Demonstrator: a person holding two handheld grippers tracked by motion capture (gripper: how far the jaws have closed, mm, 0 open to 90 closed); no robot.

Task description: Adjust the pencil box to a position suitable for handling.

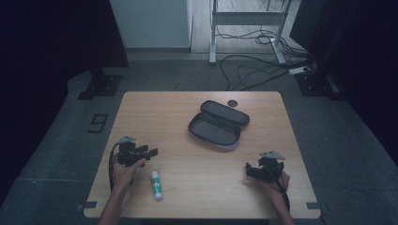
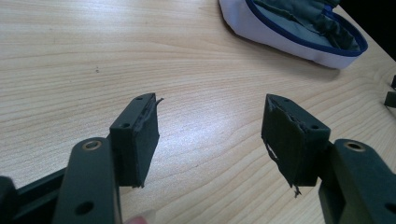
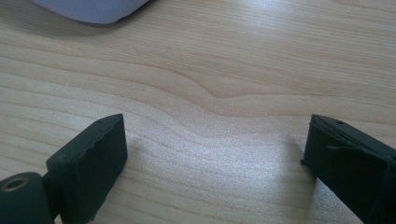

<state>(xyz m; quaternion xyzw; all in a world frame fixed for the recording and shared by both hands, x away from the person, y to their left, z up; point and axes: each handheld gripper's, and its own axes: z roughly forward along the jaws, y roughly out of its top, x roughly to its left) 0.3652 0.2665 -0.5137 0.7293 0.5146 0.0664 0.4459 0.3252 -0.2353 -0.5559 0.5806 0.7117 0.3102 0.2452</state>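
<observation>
**Both grippers rest spread and empty on a wooden table, a pencil case lying open between them**

In the high view a light wooden table [image 1: 187, 187] takes up the middle of the frame. Just above its centre lies a pencil case [image 1: 218, 124], unzipped and folded flat so both halves show their grey lining. A small dark round disc [image 1: 232, 102] sits on the tabletop just above the case, near the far edge. In the lower left of the table, a white glue stick [image 1: 156, 185] with green print lies on its side, pointing roughly up and down the frame.

The left gripper [image 1: 149, 153] is at the lower left, held by the left hand [image 1: 124, 172], just left of the glue stick and apart from it. Its jaws point right. In the left gripper view they stand wide apart, nothing between them but bare wood; the case's white and blue edge shows at the upper right of that frame.

The right gripper [image 1: 248, 169] is at the lower right, in the right hand [image 1: 277, 183], well apart from the case. In the right gripper view its jaws are also spread wide over empty wood grain, with a pale edge of the case at the top left.
</observation>
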